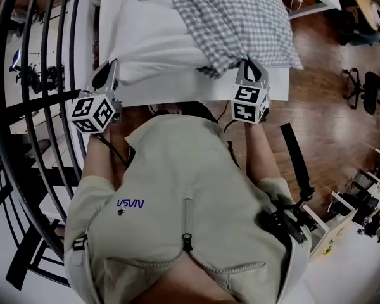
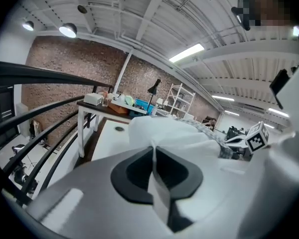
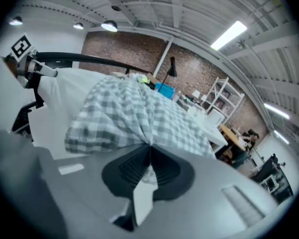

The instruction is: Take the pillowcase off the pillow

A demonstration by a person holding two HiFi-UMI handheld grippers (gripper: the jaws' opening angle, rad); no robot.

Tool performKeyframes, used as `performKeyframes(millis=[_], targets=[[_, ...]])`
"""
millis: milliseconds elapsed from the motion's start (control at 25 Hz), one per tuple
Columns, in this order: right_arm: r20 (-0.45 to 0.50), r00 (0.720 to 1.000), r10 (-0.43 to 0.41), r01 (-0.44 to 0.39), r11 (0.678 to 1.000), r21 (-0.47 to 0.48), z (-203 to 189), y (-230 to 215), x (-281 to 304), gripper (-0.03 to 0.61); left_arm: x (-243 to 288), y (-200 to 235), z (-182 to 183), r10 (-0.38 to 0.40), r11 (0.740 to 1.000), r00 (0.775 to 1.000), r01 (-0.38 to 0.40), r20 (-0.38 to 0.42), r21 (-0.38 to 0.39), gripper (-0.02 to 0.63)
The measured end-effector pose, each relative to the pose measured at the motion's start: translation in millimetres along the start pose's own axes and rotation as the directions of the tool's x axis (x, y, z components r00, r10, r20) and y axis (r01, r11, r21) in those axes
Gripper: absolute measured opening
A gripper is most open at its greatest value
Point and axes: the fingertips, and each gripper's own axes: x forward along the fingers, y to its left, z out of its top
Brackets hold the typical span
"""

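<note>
Bright, even light from ceiling strip lamps (image 2: pixel 187 53); heavy fisheye curvature, dark corners, blurred near foreground.

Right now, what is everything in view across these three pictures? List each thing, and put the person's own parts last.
pillow: one, white, on the table, its left part bare
pillowcase: one, grey-and-white check, over the pillow's right part
table: one, white, in front of the person
railing: one, black bars, at the left
floor: one, brown wood, at the right
jacket: one, beige, on the person
left gripper: one, grey, jaws shut on the pillow's white fabric
right gripper: one, grey, jaws shut on the pillowcase
</note>
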Motion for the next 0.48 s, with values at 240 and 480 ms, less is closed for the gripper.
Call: performKeyframes(millis=[240,480], targets=[[-0.165,0.98,0.115,-0.108,0.993,0.048,-78.4,36.3,32.8,0.011,-2.0,10.9,-80.8,0.043,0.998,0.984,-0.05,-0.172,-0.032,0.015],[-0.151,0.975,0.163,-0.156,0.986,0.056,-73.2,37.3,36.6,0.011,7.1,-2.0,-96.5,0.02,0.999,0.982,-0.027,-0.188,-0.033,0.017]])
